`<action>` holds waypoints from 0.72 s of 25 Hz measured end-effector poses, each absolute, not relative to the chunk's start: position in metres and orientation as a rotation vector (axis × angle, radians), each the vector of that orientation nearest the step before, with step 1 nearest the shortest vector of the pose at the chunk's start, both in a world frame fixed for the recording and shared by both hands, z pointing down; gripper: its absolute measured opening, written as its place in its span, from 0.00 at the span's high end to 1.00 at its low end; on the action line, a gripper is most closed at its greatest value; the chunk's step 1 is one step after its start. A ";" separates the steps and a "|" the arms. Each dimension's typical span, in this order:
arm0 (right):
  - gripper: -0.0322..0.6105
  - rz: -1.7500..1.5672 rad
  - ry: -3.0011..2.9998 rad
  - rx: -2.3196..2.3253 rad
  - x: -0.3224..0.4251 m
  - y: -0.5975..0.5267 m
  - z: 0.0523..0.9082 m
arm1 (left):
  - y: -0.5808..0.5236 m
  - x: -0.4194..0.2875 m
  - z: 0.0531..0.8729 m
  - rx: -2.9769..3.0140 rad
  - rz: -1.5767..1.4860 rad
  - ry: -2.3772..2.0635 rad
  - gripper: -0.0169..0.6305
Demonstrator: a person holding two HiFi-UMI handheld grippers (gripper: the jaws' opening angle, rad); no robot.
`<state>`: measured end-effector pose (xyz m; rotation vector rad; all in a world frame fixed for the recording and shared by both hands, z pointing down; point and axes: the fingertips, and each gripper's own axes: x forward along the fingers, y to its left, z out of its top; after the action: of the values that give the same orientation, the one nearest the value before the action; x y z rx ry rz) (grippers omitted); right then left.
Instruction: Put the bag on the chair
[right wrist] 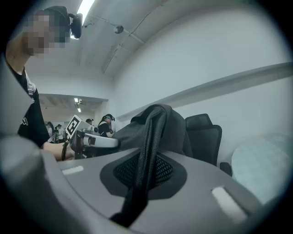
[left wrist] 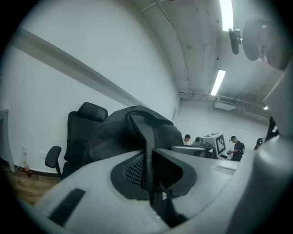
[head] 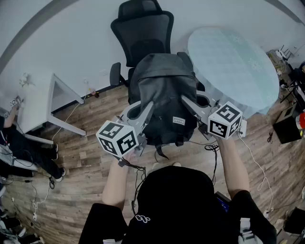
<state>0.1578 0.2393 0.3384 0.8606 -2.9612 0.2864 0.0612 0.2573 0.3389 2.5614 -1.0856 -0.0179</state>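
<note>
Cool, even light comes from ceiling strips (left wrist: 225, 13) above me. My gripper views bulge, with black corners and soft foregrounds.

The wooden plank floor (head: 86, 157) carries a black office chair (head: 143, 28), white desk (head: 38, 102) and round table (head: 233, 62).

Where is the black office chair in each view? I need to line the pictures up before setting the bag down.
Head view: chair at top centre, just beyond the bag.
Left gripper view: chair left of centre, behind the bag.
Right gripper view: chair right of centre, behind the bag.
Shared landmark: the black bag, in front of the chair in all three.
</note>
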 end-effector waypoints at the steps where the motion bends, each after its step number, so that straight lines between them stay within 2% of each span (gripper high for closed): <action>1: 0.89 0.298 -2.962 0.864 0.160 0.239 0.341 | 0.257 0.063 0.341 2.557 -0.017 -1.083 0.94; 18: 0.89 0.304 -3.022 0.771 0.186 0.231 0.352 | 0.258 0.089 0.355 2.510 -0.012 -1.201 0.93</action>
<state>0.1859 0.2312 0.3520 0.7705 -3.0223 0.3041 0.0895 0.2576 0.3554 2.5099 -1.2011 -0.0118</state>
